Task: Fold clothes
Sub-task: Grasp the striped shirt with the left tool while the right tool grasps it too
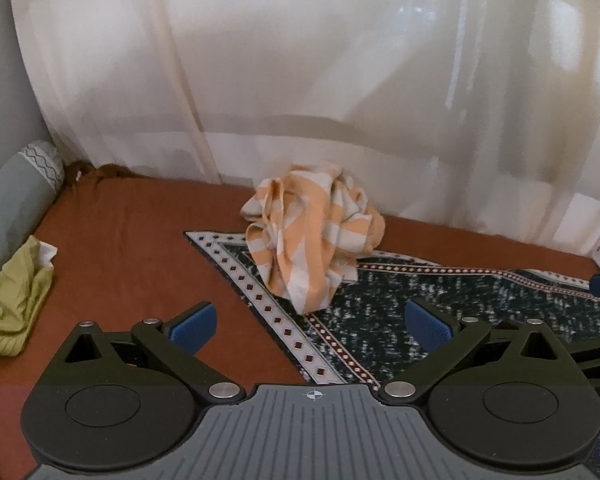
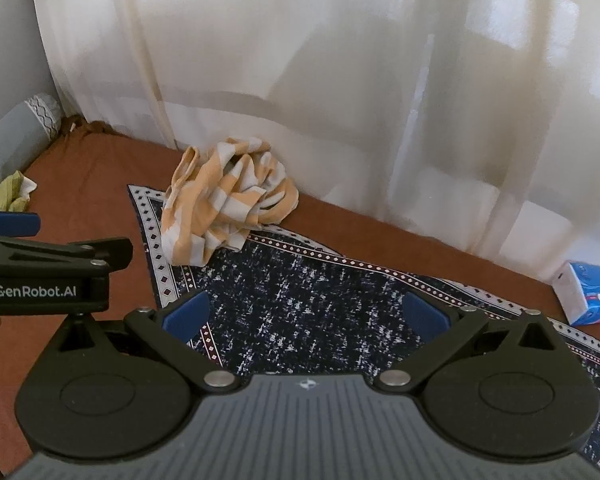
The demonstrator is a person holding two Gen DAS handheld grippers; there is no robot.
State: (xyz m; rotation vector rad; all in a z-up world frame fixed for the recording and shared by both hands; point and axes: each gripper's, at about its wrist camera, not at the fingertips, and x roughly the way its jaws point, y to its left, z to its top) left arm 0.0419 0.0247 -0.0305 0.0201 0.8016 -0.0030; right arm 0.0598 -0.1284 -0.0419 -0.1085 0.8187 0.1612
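Nearest the lens, the left gripper (image 1: 310,326) and right gripper (image 2: 304,316) both hang with blue pads spread wide, holding and touching nothing. Under them lies the patterned mat (image 2: 300,300) on the rust-brown sheet (image 1: 132,232). The crumpled orange-and-white striped garment (image 1: 314,234) sits at the mat's far corner, by the curtain (image 1: 300,80). Reaching it, each gripper should probably pinch a separate edge, then lift and shake it flat.

White curtain (image 1: 300,60), grey bolster (image 1: 16,200), blue-white box (image 2: 588,292), patterned mat (image 2: 320,280).

Black left gripper (image 1: 310,326) and right gripper (image 2: 306,316); blue-padded fingers (image 1: 192,326) (silver rivets).
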